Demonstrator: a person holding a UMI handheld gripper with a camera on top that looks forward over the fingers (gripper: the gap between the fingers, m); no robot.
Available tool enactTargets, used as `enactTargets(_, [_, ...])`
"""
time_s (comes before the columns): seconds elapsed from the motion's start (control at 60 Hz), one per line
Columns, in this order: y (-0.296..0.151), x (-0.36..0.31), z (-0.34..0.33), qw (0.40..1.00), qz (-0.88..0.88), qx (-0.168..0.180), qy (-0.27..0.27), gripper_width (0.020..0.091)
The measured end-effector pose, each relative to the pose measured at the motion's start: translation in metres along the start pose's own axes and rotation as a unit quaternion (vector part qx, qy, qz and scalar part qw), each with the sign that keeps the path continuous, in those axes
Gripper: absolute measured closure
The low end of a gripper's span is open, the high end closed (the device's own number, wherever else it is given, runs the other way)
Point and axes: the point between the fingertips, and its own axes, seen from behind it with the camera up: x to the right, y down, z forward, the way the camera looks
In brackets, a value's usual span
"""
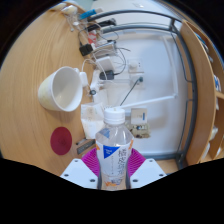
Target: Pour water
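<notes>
I have the water bottle [115, 148] standing upright between the two fingers of my gripper [114, 172], and both fingers press against its sides, so the tool is clenched on it. The bottle is clear ribbed plastic with a white screw cap, still on, and a white and blue label wrapped round its body. The magenta pads [92, 160] show at either side of the label, soft-looking against the hard plastic; the outer finger plates are white with small black markings.

Just ahead and to the left stands a white cup [62, 88], round, smooth and glossy, tilted so that I look into its open mouth. It rests on the wooden table [30, 60], whose surface is pale, warm-toned and matte. Near the bottle's left, on the same wood, lies a small flat red disc [62, 138], apart from the cup.

Beyond the bottle stretches a white board [155, 70], flat and smooth, strewn with clutter: thin dark cables [112, 62] looping across it and a few small parts I cannot identify. A small metallic block [138, 127] sits just right of the bottle's cap. Along the right runs a dark straight rail [186, 80]. The cable tangle lies behind the cup, not between the bottle and it.
</notes>
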Motion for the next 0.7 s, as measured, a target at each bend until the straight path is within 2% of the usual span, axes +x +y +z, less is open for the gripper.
enactTargets(0.133, [-0.030,0.010,0.012,0.994,-0.111,0.006,0.020,0.0785])
enactTargets(0.383, [-0.064,0.014,0.023,0.951,-0.303,-0.010,0.055,0.0784])
enactTargets(0.7, [-0.070,0.004,0.026,0.949,-0.313,-0.014,0.044,0.0786])
